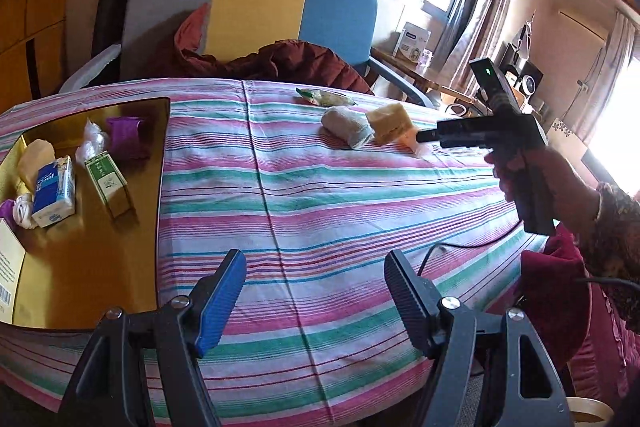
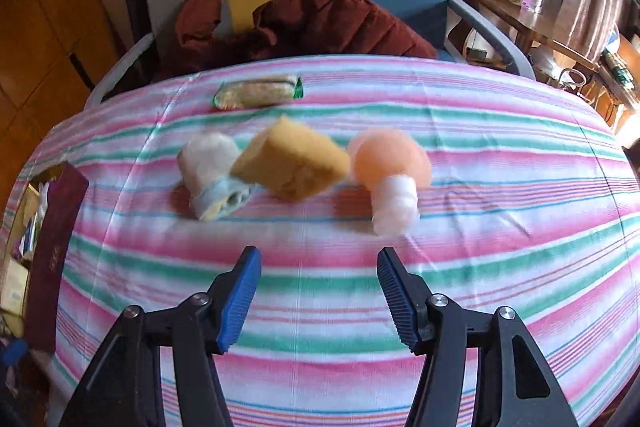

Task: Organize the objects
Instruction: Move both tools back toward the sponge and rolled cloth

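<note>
Left gripper (image 1: 316,291) jaws apart, empty; right gripper (image 2: 318,291) jaws apart, empty.

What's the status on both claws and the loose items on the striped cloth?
Left claw open, empty. Right claw open, empty, facing yellow sponge. Rolled cloth touches sponge; peach puff beside it. Path clear.

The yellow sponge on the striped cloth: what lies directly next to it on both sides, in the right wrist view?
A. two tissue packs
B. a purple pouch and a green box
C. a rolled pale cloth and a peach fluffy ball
C: the yellow sponge lies between the rolled pale cloth and the peach fluffy ball.
</note>
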The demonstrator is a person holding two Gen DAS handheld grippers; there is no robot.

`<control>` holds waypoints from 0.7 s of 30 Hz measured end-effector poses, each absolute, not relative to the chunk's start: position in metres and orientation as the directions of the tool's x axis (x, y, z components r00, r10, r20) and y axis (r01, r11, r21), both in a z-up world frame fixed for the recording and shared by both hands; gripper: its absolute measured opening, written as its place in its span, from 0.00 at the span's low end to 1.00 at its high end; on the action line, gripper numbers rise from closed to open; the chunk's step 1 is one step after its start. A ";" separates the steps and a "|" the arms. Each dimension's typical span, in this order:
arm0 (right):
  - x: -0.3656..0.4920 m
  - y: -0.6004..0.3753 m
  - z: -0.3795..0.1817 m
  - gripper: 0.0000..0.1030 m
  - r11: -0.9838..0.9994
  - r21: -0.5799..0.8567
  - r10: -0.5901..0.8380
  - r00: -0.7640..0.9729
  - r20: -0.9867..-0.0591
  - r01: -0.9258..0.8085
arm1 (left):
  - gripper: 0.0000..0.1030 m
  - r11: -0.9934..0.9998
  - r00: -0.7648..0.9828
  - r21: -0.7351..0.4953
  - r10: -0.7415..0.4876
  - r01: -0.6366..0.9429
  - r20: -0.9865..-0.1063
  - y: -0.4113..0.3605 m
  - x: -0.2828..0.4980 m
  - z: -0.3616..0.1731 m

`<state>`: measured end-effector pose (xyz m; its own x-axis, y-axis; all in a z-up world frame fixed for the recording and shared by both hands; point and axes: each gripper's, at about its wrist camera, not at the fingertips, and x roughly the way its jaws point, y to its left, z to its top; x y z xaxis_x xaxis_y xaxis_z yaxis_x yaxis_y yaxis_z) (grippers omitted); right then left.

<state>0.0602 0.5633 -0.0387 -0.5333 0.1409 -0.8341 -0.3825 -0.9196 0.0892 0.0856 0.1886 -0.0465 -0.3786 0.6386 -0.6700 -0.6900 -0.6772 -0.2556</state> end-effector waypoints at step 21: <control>0.088 0.550 -0.023 0.82 -0.950 0.014 0.190 -0.610 -0.770 -0.313 | 0.70 -0.690 -0.360 -0.276 0.626 -0.669 -0.692 0.197 0.080 -0.057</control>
<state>0.0882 0.5499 -0.0228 -0.6098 0.1896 -0.7695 -0.3126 -0.9498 0.0137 0.0802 0.1965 -0.0571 -0.3602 0.6260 -0.6916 -0.6689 -0.6901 -0.2763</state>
